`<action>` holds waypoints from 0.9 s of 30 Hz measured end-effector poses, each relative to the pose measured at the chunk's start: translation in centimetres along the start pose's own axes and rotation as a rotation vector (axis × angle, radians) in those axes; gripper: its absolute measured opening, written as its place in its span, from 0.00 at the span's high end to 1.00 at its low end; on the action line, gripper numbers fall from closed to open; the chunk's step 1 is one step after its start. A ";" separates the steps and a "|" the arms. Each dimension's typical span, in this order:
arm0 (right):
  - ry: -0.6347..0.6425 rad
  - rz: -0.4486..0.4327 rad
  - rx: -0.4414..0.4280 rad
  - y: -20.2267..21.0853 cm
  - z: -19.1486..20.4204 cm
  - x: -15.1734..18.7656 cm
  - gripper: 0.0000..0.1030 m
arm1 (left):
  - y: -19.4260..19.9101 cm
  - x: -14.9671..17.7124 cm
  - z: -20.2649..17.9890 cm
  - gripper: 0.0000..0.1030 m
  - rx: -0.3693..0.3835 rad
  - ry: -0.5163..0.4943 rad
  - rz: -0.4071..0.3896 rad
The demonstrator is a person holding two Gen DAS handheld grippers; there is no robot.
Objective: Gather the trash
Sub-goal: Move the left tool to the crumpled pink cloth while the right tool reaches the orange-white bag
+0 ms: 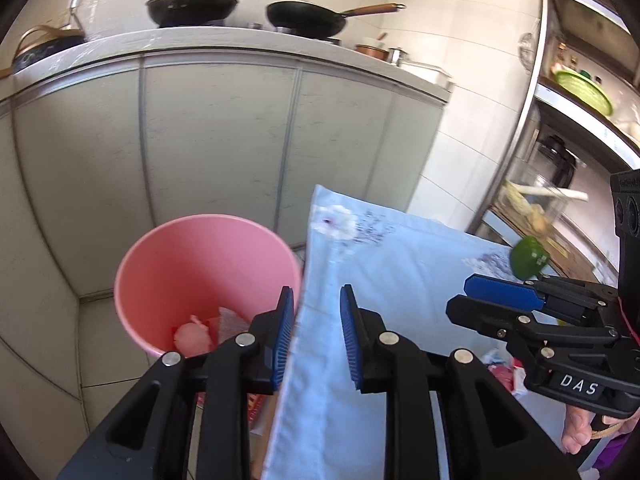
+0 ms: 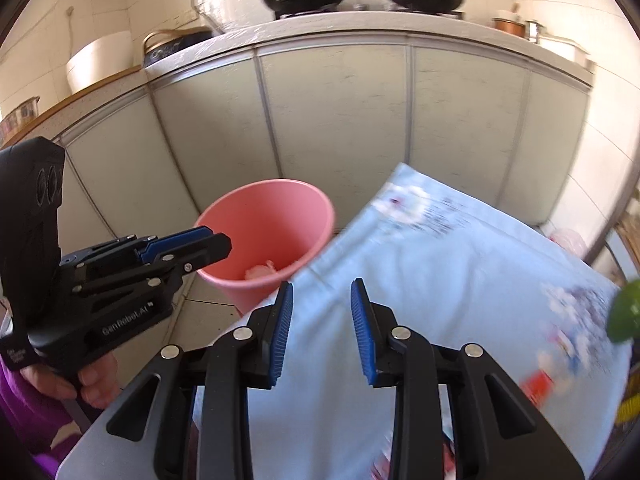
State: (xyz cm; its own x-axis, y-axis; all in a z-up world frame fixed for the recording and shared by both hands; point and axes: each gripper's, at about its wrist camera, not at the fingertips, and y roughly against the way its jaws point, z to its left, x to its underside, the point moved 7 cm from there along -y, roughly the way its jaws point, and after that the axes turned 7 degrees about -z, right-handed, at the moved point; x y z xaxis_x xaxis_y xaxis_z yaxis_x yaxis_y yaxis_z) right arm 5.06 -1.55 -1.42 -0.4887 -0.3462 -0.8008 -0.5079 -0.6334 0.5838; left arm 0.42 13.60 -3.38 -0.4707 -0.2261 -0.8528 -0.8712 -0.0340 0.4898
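With both our left gripper (image 1: 316, 336) and right gripper (image 2: 322, 332) released and empty, the green fruit (image 1: 529, 258) at three o'clock risks rolling off the blue tablecloth (image 1: 400, 280), missing the pink bin (image 1: 208, 276) at ten.

A pink bin (image 1: 208, 280) is standing upright on the floor, left of a table's blue cloth edge, holding what may be a crumpled pale wad (image 1: 194, 338) and a flat scrap (image 1: 232, 320). A blurred green object (image 1: 528, 258) is lying far right.
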 end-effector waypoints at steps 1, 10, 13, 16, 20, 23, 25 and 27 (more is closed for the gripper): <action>-0.019 -0.005 0.021 1.1 -1.0 0.5 0.70 | 0.2 0.1 -0.9 0.72 0.018 -0.013 0.000; -0.185 -0.048 0.207 8.6 -10.1 4.9 0.70 | 0.2 3.0 -8.1 0.72 0.189 -0.124 0.092; -0.248 -0.053 0.250 10.6 -12.7 6.9 0.70 | 0.3 4.5 -10.5 0.72 0.274 -0.145 0.148; -0.296 -0.050 0.264 11.8 -14.3 8.7 0.70 | 0.2 5.7 -12.6 0.72 0.331 -0.185 0.185; -0.332 -0.038 0.283 12.5 -15.5 10.5 0.70 | -0.5 7.6 -15.0 0.72 0.387 -0.237 0.251; -0.370 -0.028 0.286 12.8 -16.3 11.9 0.68 | -1.1 9.0 -16.2 0.72 0.415 -0.276 0.298; -0.395 -0.019 0.283 12.6 -16.8 12.8 0.62 | -1.7 10.0 -17.1 0.72 0.418 -0.309 0.331; -0.405 -0.003 0.279 12.4 -17.1 13.5 0.61 | -2.5 11.0 -17.7 0.72 0.402 -0.342 0.362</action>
State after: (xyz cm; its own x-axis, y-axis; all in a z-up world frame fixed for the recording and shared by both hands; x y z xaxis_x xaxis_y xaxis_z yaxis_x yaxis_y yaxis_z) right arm 4.29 -25.87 -7.31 -0.6950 -0.0129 -0.7189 -0.6535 -0.4057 0.6390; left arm -0.10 -6.01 -10.78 -0.7049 0.1711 -0.6884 -0.6020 0.3688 0.7082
